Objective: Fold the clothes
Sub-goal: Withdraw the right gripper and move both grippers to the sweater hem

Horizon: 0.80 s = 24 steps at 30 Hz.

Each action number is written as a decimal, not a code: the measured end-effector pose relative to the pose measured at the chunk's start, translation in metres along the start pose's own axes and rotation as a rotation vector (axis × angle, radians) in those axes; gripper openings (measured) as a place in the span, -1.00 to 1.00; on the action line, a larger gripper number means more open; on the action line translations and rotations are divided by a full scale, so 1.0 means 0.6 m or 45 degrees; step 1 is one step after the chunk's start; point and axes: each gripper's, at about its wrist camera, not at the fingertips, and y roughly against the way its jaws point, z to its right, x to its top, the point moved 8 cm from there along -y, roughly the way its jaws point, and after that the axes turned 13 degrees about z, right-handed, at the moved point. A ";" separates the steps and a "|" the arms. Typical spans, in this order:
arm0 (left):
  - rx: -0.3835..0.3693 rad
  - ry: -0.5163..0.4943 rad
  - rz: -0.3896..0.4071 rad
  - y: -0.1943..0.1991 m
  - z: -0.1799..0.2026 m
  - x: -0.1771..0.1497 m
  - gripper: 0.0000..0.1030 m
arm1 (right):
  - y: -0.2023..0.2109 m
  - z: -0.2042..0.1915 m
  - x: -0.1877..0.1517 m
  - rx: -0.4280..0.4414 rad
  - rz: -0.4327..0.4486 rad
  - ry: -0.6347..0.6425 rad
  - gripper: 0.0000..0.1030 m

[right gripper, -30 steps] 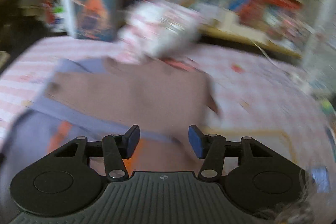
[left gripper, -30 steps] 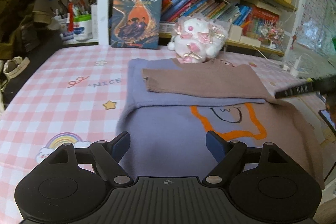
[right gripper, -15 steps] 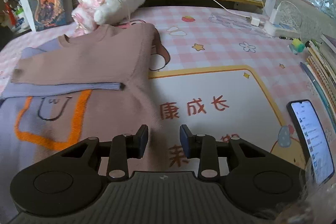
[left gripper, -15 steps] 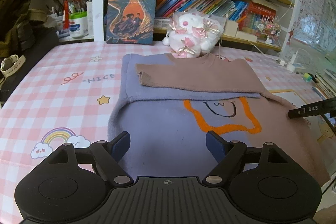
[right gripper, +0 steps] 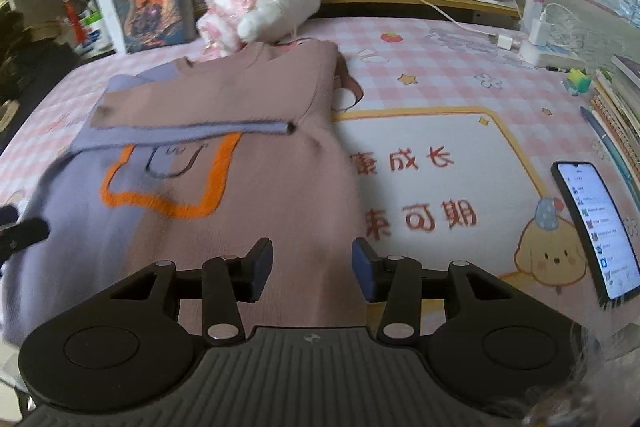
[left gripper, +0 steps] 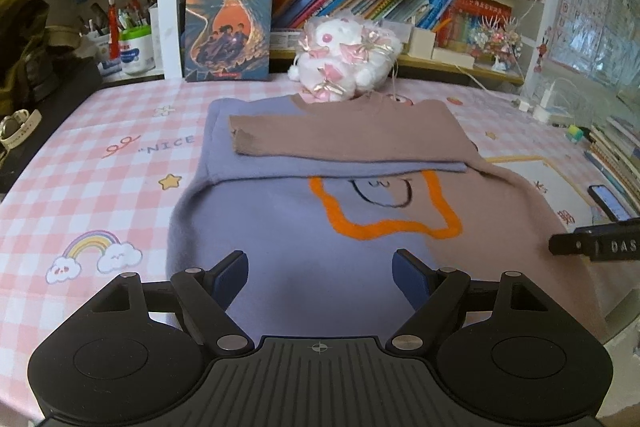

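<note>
Left wrist view: pens stand in a white cup [left gripper: 136,47] on the shelf.

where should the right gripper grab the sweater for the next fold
Probably the brown bottom corner of the sweater, coming from the near table edge. Both sleeves already lie folded across the chest, so the flat lower hem is the free part. The right gripper, its fingers opening with nothing between them, hangs above that hem.

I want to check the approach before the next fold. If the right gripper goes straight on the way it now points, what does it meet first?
Most likely the sweater: the right gripper, jaws opening with nothing gripped, aims down at the brown hem near the right edge. The checked table cover lies just beside it; depth is unclear.
</note>
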 end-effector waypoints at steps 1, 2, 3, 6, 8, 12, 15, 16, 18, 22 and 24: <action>0.006 -0.004 -0.001 0.004 0.006 -0.001 0.59 | 0.005 0.001 -0.005 0.011 -0.004 0.002 -0.17; 0.013 -0.002 0.000 0.007 0.012 -0.001 0.59 | 0.011 0.003 -0.009 0.024 -0.009 -0.002 -0.16; 0.021 0.006 -0.003 0.009 0.019 -0.002 0.59 | 0.016 0.005 -0.013 0.036 -0.011 -0.001 -0.15; 0.030 0.012 -0.025 0.015 0.041 -0.011 0.59 | 0.033 0.017 -0.024 0.058 -0.013 0.025 -0.12; 0.028 -0.003 -0.040 0.022 0.061 -0.019 0.59 | 0.045 0.028 -0.034 0.066 -0.018 0.031 -0.11; 0.046 -0.015 -0.055 0.044 0.087 -0.033 0.59 | 0.064 0.052 -0.050 0.073 -0.030 0.009 -0.11; 0.081 -0.017 -0.071 0.062 0.096 -0.044 0.59 | 0.080 0.061 -0.062 0.096 -0.033 0.003 -0.11; 0.092 -0.018 -0.076 0.068 0.097 -0.048 0.59 | 0.084 0.063 -0.066 0.104 -0.035 0.000 -0.11; 0.119 -0.007 -0.081 0.079 0.093 -0.053 0.59 | 0.091 0.066 -0.074 0.121 -0.041 -0.010 -0.11; 0.177 0.022 -0.088 0.098 0.078 -0.062 0.58 | 0.099 0.067 -0.087 0.146 -0.056 -0.026 -0.11; 0.211 0.042 -0.091 0.102 0.063 -0.064 0.58 | 0.101 0.066 -0.091 0.153 -0.063 -0.029 -0.11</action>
